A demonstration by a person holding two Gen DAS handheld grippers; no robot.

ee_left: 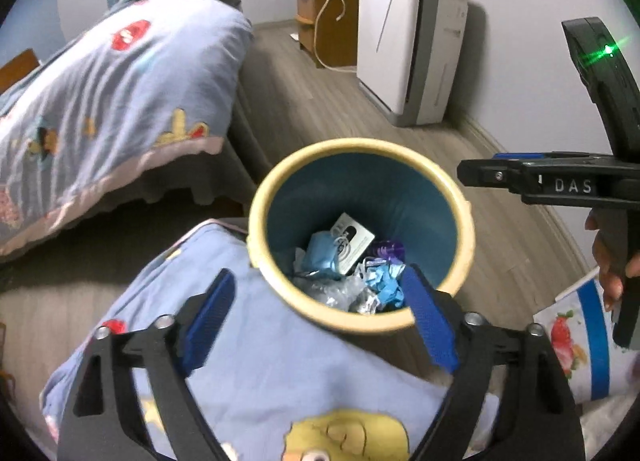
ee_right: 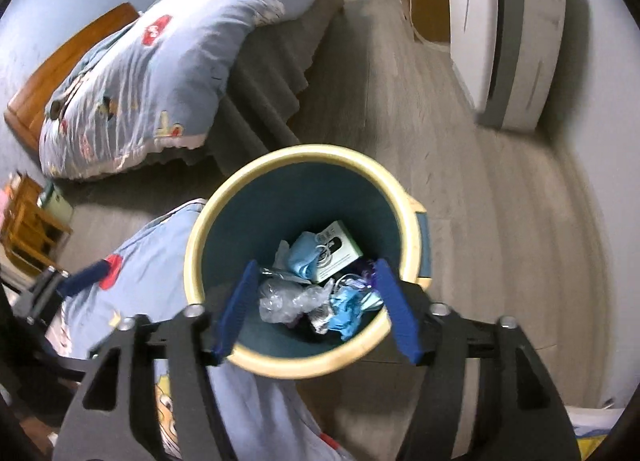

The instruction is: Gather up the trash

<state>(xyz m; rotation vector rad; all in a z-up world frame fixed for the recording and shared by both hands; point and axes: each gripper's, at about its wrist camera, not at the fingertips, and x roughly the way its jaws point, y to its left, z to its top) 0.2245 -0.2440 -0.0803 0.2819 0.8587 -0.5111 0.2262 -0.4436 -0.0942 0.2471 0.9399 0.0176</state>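
Bin (ee_left: 362,165) on floor (ee_left: 460,149), trash (ee_left: 352,265) inside: box, blue wrappers, clear plastic. Left gripper (ee_left: 324,317) fingers spread, empty, at bin's 6 o'clock rim. Right gripper (ee_right: 316,305) fingers spread, empty, over trash. Quilt (ee_left: 260,361) at 7 o'clock.

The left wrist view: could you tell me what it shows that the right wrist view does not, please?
Only the left wrist view shows the person's hand and a strawberry-print bag. Only the right wrist view shows the wooden headboard and a small wooden rack. Both share the trash bin, with a white card and crumpled wrappers inside.
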